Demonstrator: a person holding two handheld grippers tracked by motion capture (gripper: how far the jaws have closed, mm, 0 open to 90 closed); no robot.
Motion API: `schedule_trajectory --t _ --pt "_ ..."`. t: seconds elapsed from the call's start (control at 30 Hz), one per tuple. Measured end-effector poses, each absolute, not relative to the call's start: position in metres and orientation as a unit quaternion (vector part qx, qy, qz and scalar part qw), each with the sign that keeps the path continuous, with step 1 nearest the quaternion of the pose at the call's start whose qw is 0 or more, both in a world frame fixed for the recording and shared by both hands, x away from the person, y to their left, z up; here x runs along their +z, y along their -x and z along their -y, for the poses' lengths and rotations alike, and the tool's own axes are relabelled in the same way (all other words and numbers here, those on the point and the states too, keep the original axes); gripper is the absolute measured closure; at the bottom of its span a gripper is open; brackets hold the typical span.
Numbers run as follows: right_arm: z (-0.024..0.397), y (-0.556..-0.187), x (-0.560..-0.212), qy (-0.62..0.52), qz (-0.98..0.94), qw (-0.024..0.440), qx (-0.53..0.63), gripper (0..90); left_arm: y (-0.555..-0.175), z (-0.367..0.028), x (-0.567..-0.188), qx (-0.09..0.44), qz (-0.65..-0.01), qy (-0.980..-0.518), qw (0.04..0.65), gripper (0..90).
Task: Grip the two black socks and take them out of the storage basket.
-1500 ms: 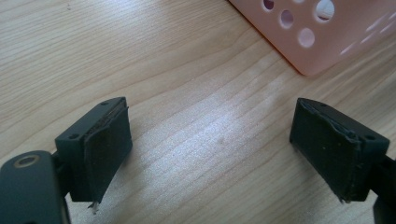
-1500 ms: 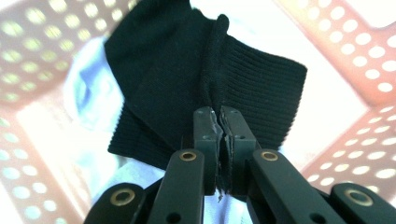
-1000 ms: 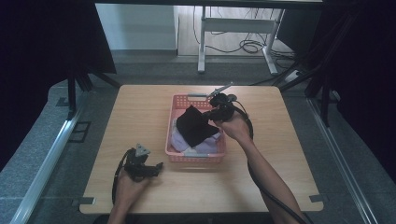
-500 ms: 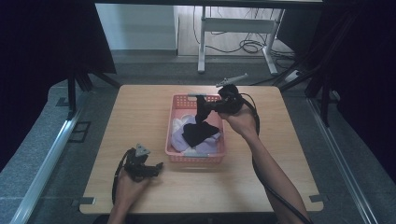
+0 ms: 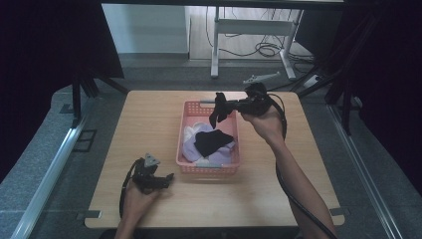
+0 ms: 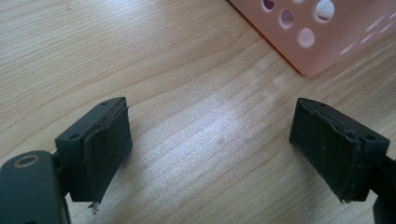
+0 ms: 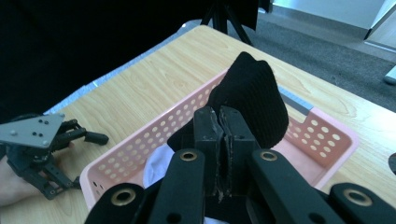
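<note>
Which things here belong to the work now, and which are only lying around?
In the work:
right gripper, shut on a black sock
pink basket
black garment and white laundry inside

Lying about:
left gripper, open over the table

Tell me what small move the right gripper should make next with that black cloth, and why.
Probably carry it sideways off the pink basket: the right gripper is shut on the black cloth, which hangs lifted above the basket's far end.
</note>
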State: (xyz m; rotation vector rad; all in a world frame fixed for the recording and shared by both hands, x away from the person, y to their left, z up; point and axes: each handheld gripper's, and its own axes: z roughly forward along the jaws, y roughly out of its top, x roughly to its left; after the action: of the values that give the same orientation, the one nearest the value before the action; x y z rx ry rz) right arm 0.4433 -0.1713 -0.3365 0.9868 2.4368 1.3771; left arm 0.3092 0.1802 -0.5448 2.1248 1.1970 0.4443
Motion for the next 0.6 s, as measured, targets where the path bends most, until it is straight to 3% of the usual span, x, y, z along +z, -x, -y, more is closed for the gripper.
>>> schedule_trajectory --t 0.6 --pt "0.222 -0.438 -0.319 -0.366 -0.790 0.118 0.478 86.2 -0.309 -0.180 -0.545 0.169 -0.457 -0.810 0.326 12.4"
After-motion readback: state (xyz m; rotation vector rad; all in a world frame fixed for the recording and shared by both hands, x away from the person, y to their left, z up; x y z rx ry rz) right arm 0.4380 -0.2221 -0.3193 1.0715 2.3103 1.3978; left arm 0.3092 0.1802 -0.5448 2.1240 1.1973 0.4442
